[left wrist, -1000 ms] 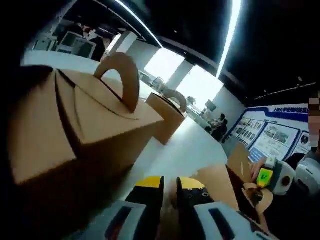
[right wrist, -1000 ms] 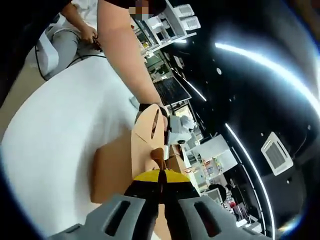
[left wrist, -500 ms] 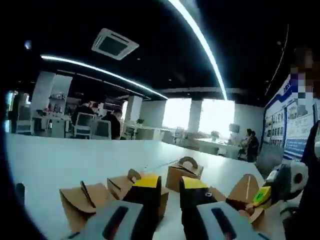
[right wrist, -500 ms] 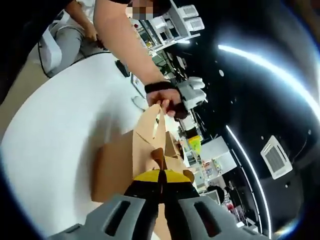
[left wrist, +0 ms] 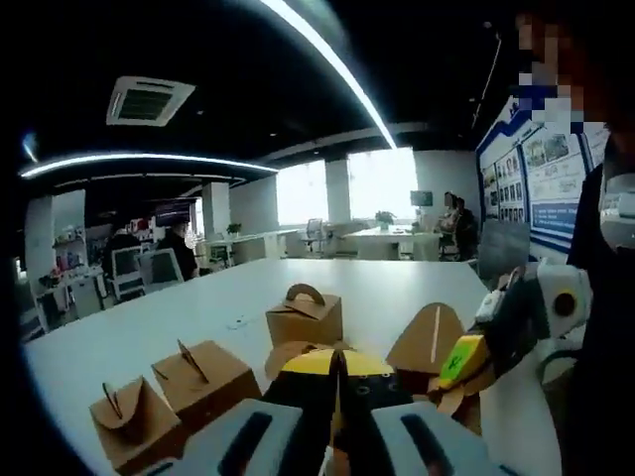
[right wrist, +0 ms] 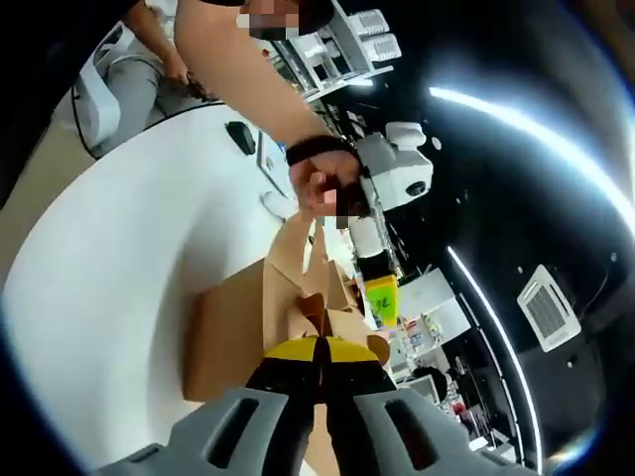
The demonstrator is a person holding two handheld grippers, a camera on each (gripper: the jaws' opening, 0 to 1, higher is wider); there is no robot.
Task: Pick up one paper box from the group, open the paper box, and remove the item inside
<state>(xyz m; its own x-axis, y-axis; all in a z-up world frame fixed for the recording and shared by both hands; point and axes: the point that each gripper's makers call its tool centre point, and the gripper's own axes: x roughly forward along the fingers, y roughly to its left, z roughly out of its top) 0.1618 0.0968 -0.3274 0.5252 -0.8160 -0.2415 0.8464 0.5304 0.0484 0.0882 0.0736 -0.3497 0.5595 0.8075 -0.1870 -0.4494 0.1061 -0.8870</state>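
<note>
2 grippers (left wrist: 335, 362) (right wrist: 317, 349), jaws closed on paper box (right wrist: 238, 332) flaps.

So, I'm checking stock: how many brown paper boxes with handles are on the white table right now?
4: three closed brown paper boxes in a row, far, middle, near, plus the one being worked on at the fingers. Others may be hidden behind the grippers.
</note>
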